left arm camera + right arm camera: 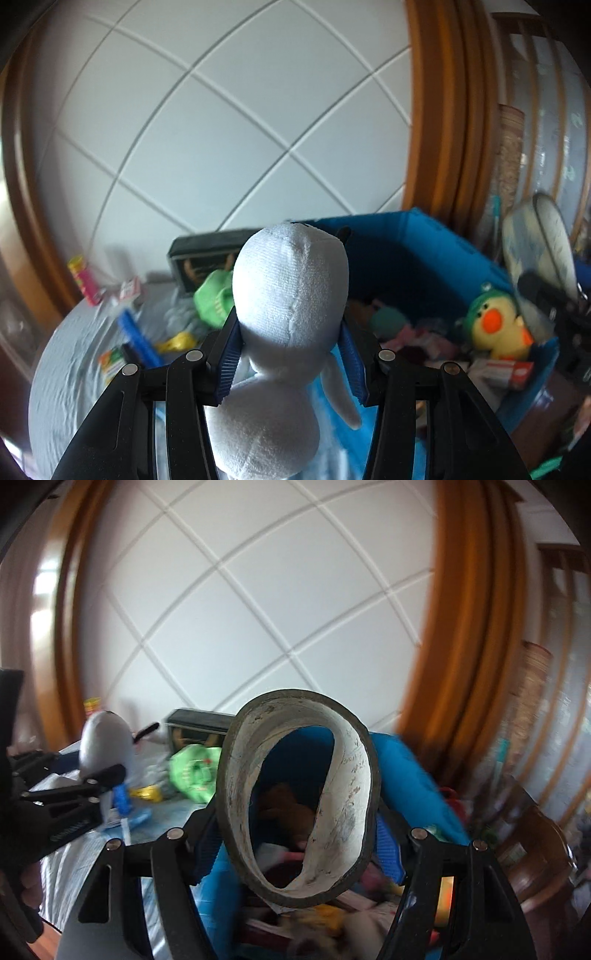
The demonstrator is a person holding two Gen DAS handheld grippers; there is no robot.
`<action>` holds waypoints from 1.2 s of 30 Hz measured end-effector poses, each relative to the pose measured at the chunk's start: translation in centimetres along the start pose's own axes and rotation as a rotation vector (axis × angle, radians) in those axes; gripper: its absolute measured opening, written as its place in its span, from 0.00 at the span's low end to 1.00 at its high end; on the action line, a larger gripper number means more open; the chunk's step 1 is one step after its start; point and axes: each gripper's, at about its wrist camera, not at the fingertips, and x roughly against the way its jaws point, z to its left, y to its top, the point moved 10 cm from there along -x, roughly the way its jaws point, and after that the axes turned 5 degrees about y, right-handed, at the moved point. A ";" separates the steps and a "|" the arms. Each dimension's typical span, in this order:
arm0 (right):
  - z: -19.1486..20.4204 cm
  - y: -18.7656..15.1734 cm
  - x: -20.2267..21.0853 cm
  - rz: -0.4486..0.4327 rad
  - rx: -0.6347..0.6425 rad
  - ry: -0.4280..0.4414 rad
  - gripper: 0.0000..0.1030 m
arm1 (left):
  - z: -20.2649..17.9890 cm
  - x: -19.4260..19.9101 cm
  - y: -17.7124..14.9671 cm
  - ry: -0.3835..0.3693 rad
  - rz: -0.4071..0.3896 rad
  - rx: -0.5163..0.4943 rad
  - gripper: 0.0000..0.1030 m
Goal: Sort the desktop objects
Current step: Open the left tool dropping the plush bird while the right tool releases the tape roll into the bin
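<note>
Up close, the left gripper [291, 354] pinched a white plush toy [288, 295] at its neck, blue ribbed pads [231, 360] pressed into the fabric on both sides, the head pointing toward twelve o'clock and the body hanging toward six. At two o'clock of the toy sat a blue storage box [406, 251] holding a yellow duck plush [498, 325] among other soft items. At nine o'clock, on the pale cloth-covered table [62, 354], lay a green bag [214, 299], a blue brush [138, 338] and a dark box [203, 258]. The right gripper [295, 834] squeezed a grey roll of tape [343, 805] between its fingers, held above the blue box [406, 771]. From that wrist view the left gripper [107, 775] and the toy [105, 742] showed at nine o'clock.
</note>
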 end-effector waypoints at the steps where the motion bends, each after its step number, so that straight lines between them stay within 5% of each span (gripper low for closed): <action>1: -1.3 -0.3 0.0 0.009 -0.010 -0.010 0.67 | -1.1 -0.1 0.7 -0.011 -0.004 -0.006 0.47; 8: -8.8 -1.1 -0.1 0.034 -0.021 -0.063 0.67 | -8.3 -0.3 6.9 -0.065 -0.033 -0.019 0.47; 13: -12.8 -1.1 -2.6 0.058 0.000 -0.023 0.67 | -13.0 -3.9 7.8 -0.019 0.018 -0.015 0.48; 22: -17.0 -3.2 -10.3 0.168 0.004 0.069 0.67 | -19.4 -12.2 -0.3 0.012 0.318 -0.060 0.48; 36: -18.7 -6.4 -14.9 0.260 0.033 0.070 0.67 | -21.3 -13.4 -2.0 -0.011 0.322 -0.103 0.53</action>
